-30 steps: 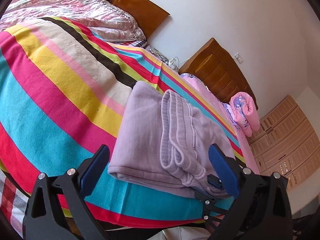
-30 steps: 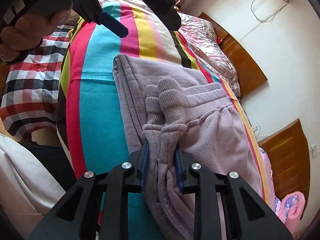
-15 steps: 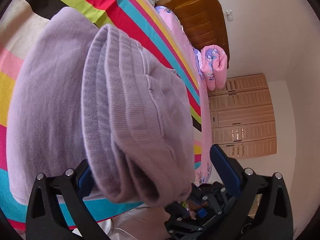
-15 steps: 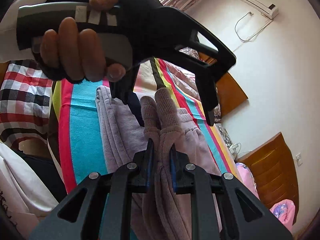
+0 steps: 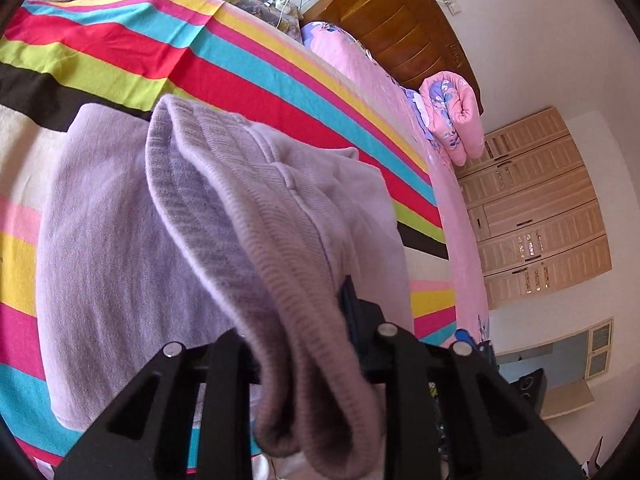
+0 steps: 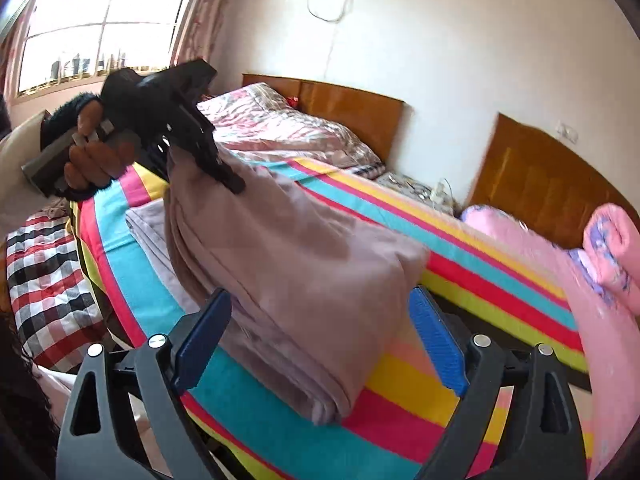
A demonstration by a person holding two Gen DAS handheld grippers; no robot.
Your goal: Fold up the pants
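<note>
The lilac pants (image 5: 120, 260) lie folded on the striped bedspread (image 5: 100, 52). Their ribbed band runs up into my left gripper (image 5: 304, 344), whose jaws are closing and press on it. In the right wrist view a hand (image 6: 92, 156) holds that left gripper (image 6: 216, 164) up at the left, and the pants (image 6: 300, 260) hang from it in a slope down to the bed. My right gripper (image 6: 320, 340) is opening, its blue pads (image 6: 436, 344) wide apart. The lower fold of the pants sits between them, touching neither.
A checked blanket (image 6: 44, 280) lies at the bed's left edge and a pink quilt (image 6: 540, 280) with a rolled pink bundle (image 6: 612, 248) to the right. Wooden headboards (image 6: 352, 112) stand against the wall. A wardrobe (image 5: 532, 216) stands beyond the bed.
My left gripper has shut on the ribbed band and lifted it. My right gripper has let go of the ribbed cuffs, opened wide, rolled and drawn back.
</note>
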